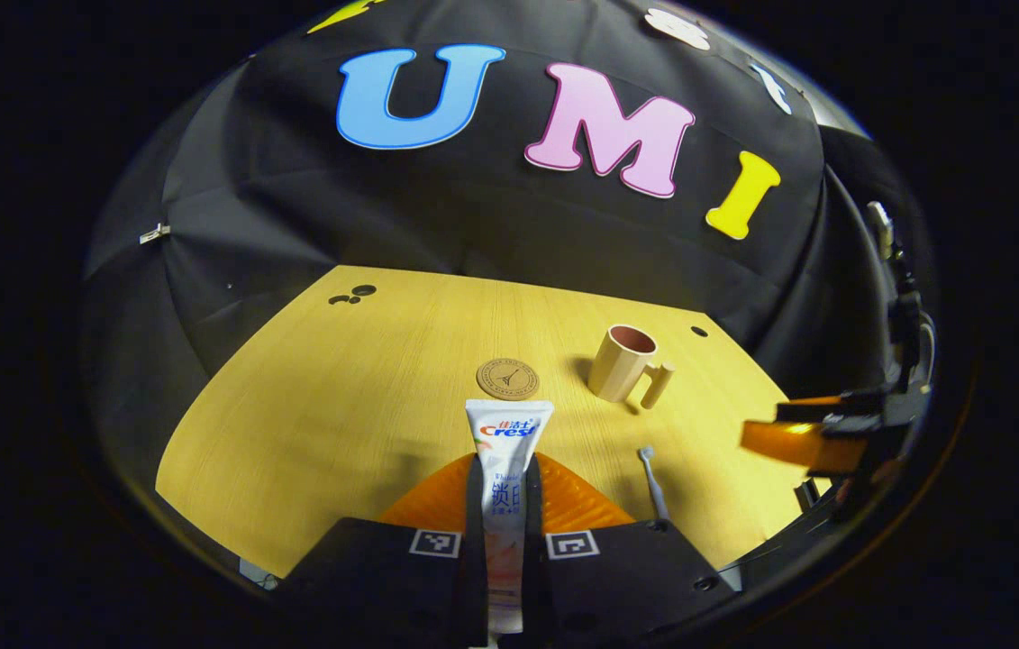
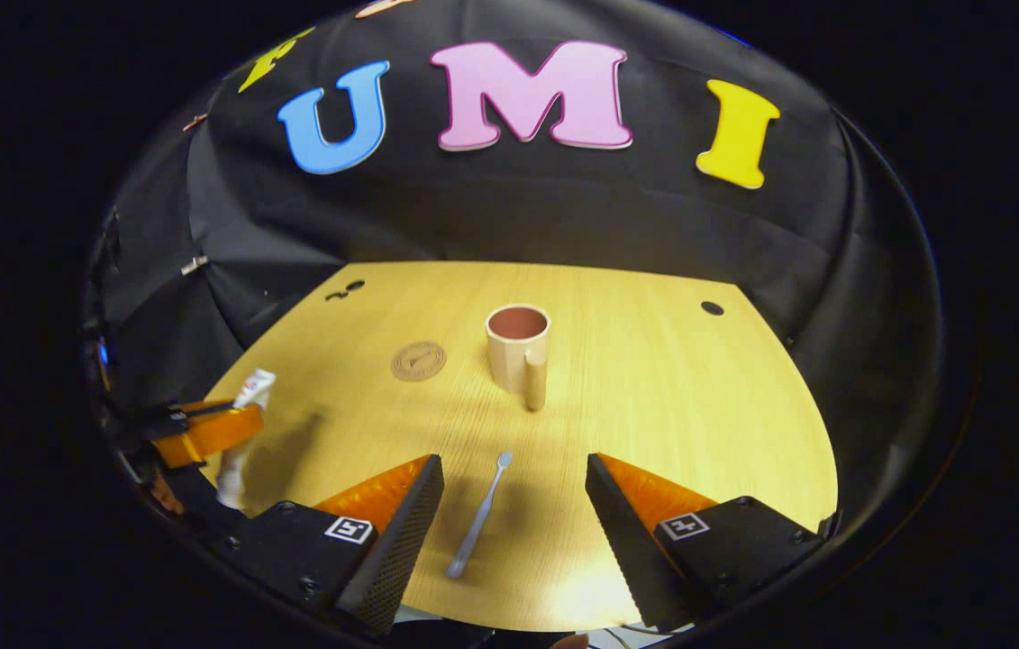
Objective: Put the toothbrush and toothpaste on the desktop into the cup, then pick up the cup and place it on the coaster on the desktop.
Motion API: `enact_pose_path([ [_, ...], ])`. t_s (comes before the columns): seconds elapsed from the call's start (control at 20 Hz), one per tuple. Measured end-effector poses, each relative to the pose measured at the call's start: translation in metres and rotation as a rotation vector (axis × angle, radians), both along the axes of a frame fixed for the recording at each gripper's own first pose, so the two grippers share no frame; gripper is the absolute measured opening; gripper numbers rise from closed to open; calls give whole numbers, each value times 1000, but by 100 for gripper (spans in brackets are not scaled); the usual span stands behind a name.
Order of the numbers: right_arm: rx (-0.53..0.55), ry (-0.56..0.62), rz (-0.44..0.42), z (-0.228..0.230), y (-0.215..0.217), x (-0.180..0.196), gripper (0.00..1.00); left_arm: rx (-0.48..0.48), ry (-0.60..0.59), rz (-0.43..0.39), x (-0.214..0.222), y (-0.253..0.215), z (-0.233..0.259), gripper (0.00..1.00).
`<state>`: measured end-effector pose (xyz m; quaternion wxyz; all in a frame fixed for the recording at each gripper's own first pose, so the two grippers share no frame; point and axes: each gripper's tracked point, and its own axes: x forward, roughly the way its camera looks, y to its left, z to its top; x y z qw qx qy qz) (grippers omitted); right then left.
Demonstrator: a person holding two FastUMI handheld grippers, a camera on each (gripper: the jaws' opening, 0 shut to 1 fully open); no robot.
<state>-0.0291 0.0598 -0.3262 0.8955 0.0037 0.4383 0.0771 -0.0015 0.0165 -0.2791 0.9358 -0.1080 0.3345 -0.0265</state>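
My left gripper (image 1: 505, 505) is clamped on the toothpaste (image 1: 505, 469) — a white tube with blue and red print, its flat crimped end pointing forward, both fingers pressed against its sides and the tube lifted above the desktop (image 1: 338, 406). In the right gripper view the same tube (image 2: 243, 424) stands tilted in that gripper (image 2: 207, 433) at the far left. My right gripper (image 2: 514, 514) has its fingers spread wide apart, holding nothing; the toothbrush (image 2: 479, 516) — slim, pale grey-blue, head pointing away from me — lies flat on the wood between them, touching neither. The cup (image 2: 517, 347) stands upright farther off, beige outside with a reddish-brown interior and a straight peg-like handle facing my right gripper. The coaster (image 2: 418, 361), a round brown disc with a stamped design, lies just left of the cup, apart from it.
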Motion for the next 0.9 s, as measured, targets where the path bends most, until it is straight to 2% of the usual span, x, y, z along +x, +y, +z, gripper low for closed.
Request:
enact_pose_path([
  [0.05, 4, 39, 7, -12, 6, -5, 98, -5, -6, 5, -4, 0, 3, 20],
  [0.4, -24, 190, 11, -89, 19, -13, 94, -19, 3, 12, -32, 2, 2, 20],
  [0.7, -83, 279, 45, -128, 23, -20, 88, -6, 16, 42, -41, 17, -10, 20],
  [0.75, -71, 271, 39, -130, 27, -16, 79, -5, 18, 49, -43, 19, -11, 20],
  [0.8, -69, 280, 38, -129, 28, -18, 77, -4, 18, 54, -44, 20, -11, 20],
  [0.85, -64, 286, 35, -128, 29, -18, 69, -4, 19, 59, -45, 20, -12, 20],
  [0.9, -68, 300, 28, -126, 30, -20, 66, -3, 22, 63, -47, 21, -12, 20],
])
